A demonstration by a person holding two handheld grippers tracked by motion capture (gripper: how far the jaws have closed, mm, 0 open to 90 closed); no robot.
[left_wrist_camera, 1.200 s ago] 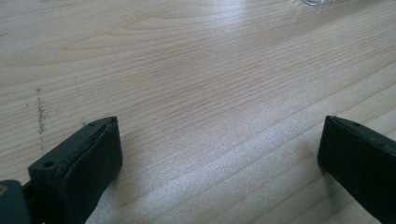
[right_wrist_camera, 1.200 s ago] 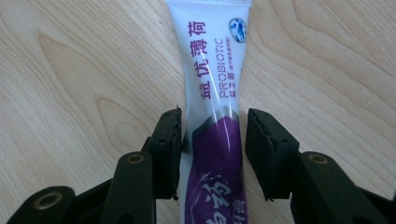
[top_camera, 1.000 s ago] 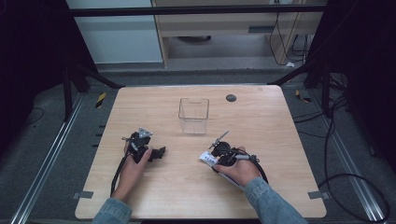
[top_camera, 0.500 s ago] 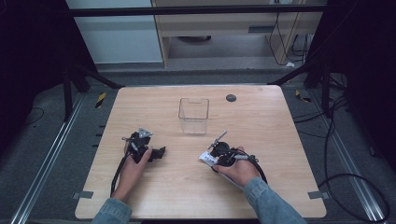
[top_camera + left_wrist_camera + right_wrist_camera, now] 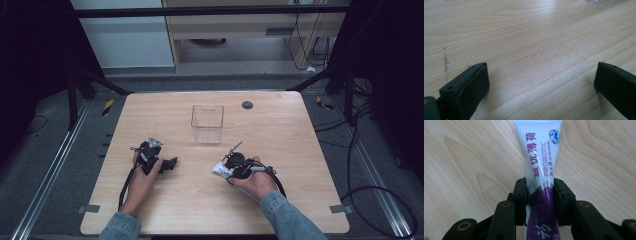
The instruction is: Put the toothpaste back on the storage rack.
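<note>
- The tube (image 5: 541, 167) is a soft squeeze tube, white at its flat crimped end and purple toward the other end, with purple Chinese characters, the word PROBIOTIC in grey, and a small round blue spotted mark near the crimp.
- In the right gripper view the tube runs lengthwise between the two black jaws, crimped end pointing away from the camera, over the table (image 5: 469, 157).
- The right gripper (image 5: 540, 202) is clamped on the tube at about the line where white meets purple; both pads press its sides.
- In the high view the right gripper (image 5: 233, 164) sits low on the table's near right part, held by the right hand (image 5: 255, 181), and the white end of the tube (image 5: 220, 169) sticks out to its left.
- The left gripper (image 5: 541, 82) has its jaws wide apart with bare wood between them.
- In the high view the left gripper (image 5: 165, 163) rests near the table's near left part, held by the left hand (image 5: 142, 172).
- A clear box (image 5: 207, 124) stands upright on the table (image 5: 280, 125), beyond both grippers and between them.
- A small dark disc (image 5: 247, 105) lies near the far edge, right of the box.
</note>
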